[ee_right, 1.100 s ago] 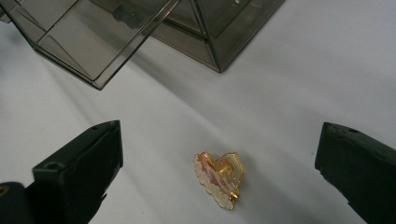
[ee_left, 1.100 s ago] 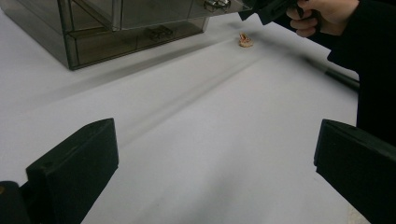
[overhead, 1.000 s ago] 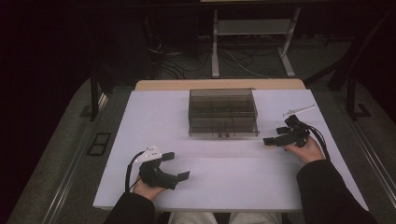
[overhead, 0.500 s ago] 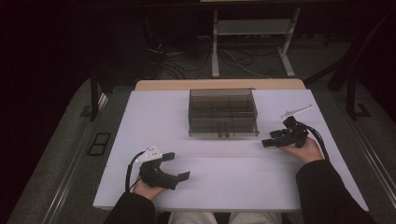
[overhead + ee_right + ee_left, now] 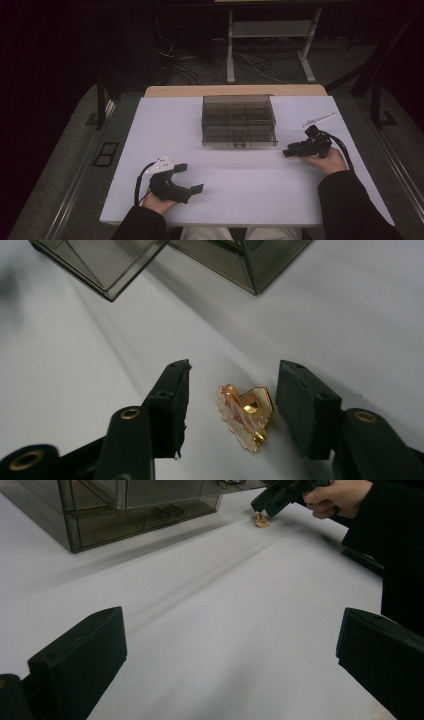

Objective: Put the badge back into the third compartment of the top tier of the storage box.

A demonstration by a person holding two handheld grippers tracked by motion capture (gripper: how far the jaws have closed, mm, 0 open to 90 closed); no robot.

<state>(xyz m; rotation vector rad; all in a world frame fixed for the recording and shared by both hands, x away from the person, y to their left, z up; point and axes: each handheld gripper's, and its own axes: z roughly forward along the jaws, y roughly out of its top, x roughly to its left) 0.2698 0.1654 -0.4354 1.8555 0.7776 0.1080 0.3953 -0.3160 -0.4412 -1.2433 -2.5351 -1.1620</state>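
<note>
Two black two-jaw grippers work over a white rectangular table (image 5: 240, 200). At the lower left of the high view, the left gripper (image 5: 192, 178) rests on the table in a hand, its jaws spread wide with bare table between them; in its own view both jaws are cut off by the bottom edge. At the centre top of the high view stands a smoky transparent plastic organiser box (image 5: 239, 120) with compartments; what they contain is too dim to make out. In the left gripper view only its lower corner shows at the upper left, and in the right gripper view its corners are cropped by the top edge.

Right of the box in the high view, the right gripper (image 5: 289, 150) points left and down at the table. Its jaws have just been closing and stand partly apart, one on each side of a small gold heart-shaped pin with a scalloped pink-and-white face (image 5: 245, 415). The pin lies on the table, tilted on edge, with a gap to each pad. In the left gripper view, the pin is a tiny tan speck at the upper centre, under the right gripper's tip. At the far right of the high view lies a thin white stick-like object (image 5: 320, 119), too small to identify.
</note>
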